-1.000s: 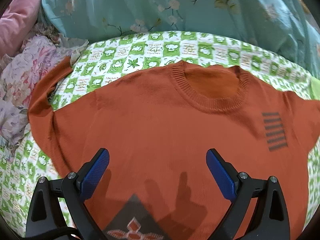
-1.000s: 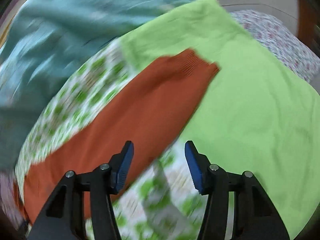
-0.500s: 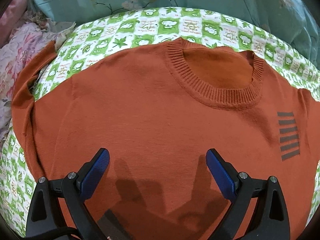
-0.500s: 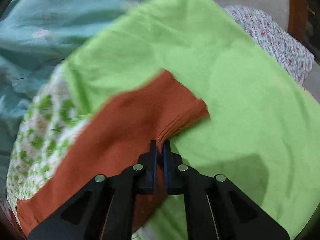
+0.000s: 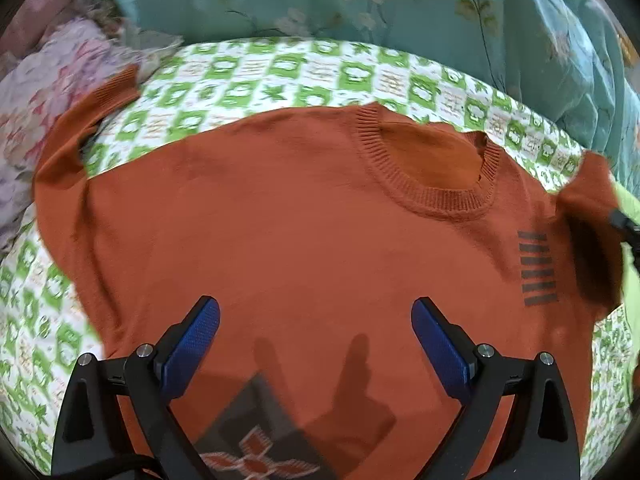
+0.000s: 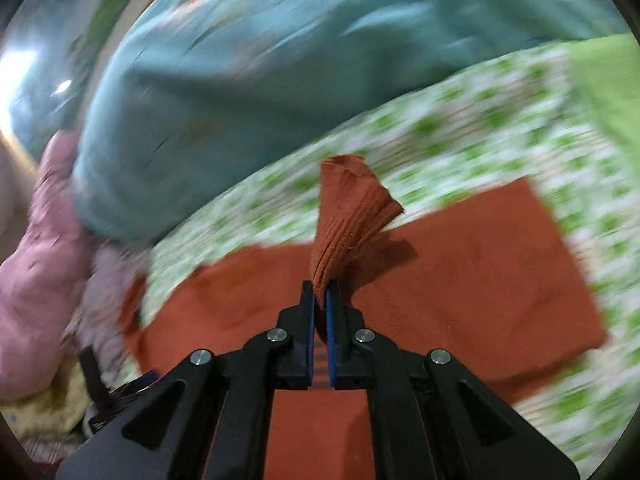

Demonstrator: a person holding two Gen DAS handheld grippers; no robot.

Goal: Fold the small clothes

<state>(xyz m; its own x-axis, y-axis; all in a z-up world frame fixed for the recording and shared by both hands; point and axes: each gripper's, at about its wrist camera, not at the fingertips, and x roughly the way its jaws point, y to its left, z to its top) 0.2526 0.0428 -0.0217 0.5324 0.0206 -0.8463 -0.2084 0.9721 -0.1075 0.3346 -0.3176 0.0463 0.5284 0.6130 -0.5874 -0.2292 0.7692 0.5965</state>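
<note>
An orange knit sweater [image 5: 304, 216] lies front-up on a bed sheet [image 5: 248, 76] printed with green and white squares, its ribbed round collar [image 5: 436, 196] toward the far side and 5 dark bars [image 5: 536, 268] on the chest. The left gripper [image 5: 316, 332] hovers over the lower body of the sweater with its blue-padded jaws spread wide and nothing between them; a dark patch with a red-and-white pattern [image 5: 256, 440] shows on the fabric just below it. The far sleeve on the left side runs out to a ribbed cuff [image 5: 116, 88] that rests at the edge of a pink floral quilt [image 5: 48, 80]. The right gripper [image 6: 319, 312] is closed tight on the other sleeve's ribbed cuff [image 6: 352, 208], which stands up bunched from between the jaws, lifted above the sweater's flat body [image 6: 460, 280]. A teal flowered blanket [image 5: 400, 4] is heaped beyond the sheet, and a lime green cloth [image 6: 612, 92] lies at the right edge. The right wrist view is motion-blurred.
</note>
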